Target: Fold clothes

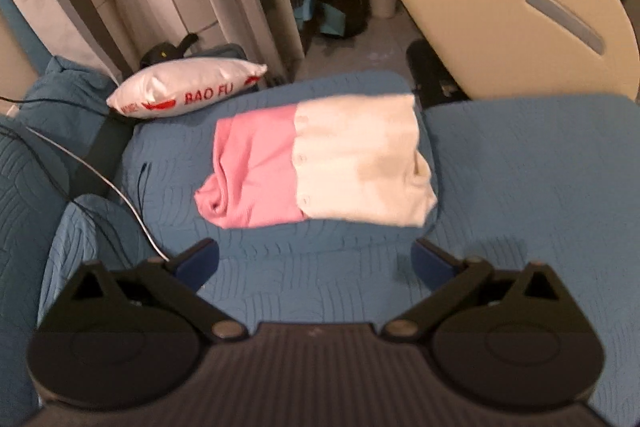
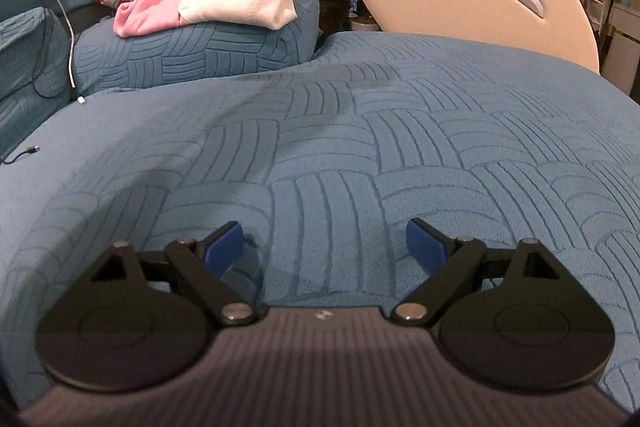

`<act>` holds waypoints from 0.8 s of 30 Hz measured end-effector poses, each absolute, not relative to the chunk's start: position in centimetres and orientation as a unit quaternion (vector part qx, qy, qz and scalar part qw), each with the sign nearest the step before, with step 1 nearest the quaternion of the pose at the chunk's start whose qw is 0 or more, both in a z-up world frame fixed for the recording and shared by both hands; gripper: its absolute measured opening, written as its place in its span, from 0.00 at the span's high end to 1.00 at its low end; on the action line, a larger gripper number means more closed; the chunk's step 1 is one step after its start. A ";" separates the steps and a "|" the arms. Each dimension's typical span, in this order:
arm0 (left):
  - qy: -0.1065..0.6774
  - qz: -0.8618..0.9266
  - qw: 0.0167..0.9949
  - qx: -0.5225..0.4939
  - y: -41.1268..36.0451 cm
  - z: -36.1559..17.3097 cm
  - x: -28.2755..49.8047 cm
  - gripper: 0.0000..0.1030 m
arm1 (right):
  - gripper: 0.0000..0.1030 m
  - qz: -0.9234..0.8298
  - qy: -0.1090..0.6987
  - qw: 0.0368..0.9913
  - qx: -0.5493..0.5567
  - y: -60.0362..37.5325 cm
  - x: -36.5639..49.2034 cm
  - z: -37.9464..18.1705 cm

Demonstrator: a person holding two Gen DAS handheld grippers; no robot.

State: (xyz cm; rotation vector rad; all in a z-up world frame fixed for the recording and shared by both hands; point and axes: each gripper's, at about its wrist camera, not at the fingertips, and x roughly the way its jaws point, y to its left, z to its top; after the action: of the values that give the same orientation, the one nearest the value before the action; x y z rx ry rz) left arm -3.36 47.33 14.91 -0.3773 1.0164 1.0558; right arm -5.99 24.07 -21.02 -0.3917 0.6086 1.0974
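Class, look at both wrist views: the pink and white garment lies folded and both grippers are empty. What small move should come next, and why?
Probably a check, not another fold: the pink and white garment already lies as a compact bundle on the blue cover. The left gripper and right gripper are open, apart from it. Perhaps bring the left gripper nearer to tuck the rumpled pink end.

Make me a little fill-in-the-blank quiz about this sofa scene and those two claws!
1. The folded garment is part white and part ____.
2. It rests on a ____-coloured cushion.
3. Both the left claw and right claw have their jaws ____, holding nothing.
4. The white bag behind the garment has ____ lettering.

Missing words: pink; blue; open; red
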 end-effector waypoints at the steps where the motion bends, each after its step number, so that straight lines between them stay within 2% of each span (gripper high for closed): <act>1: 0.464 0.479 0.724 -0.176 47.4 14.6 -3.4 0.00 | 0.12 0.510 0.282 0.792 -0.182 24.0 -6.1 -21.0; 7: 0.473 0.494 0.707 -0.183 48.0 13.5 -4.2 0.00 | 0.12 0.509 0.279 0.793 -0.185 23.5 -6.6 -21.0; 14: 0.476 0.505 0.710 -0.121 46.9 13.3 -3.4 0.00 | 0.12 0.508 0.279 0.793 -0.186 24.0 -6.8 -21.1; 21: 0.428 0.526 0.730 -0.088 45.0 13.4 -2.8 0.00 | 0.12 0.509 0.281 0.793 -0.182 24.5 -7.0 -21.1; 24: 0.410 0.528 0.736 -0.105 44.5 12.7 -2.8 0.00 | 0.12 0.510 0.281 0.793 -0.182 24.5 -7.0 -21.1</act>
State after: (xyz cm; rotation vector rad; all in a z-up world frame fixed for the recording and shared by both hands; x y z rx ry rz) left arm -2.81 44.53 12.72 -0.2296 0.8997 1.1609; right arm -6.97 24.50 -21.14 -0.3907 0.6045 1.0962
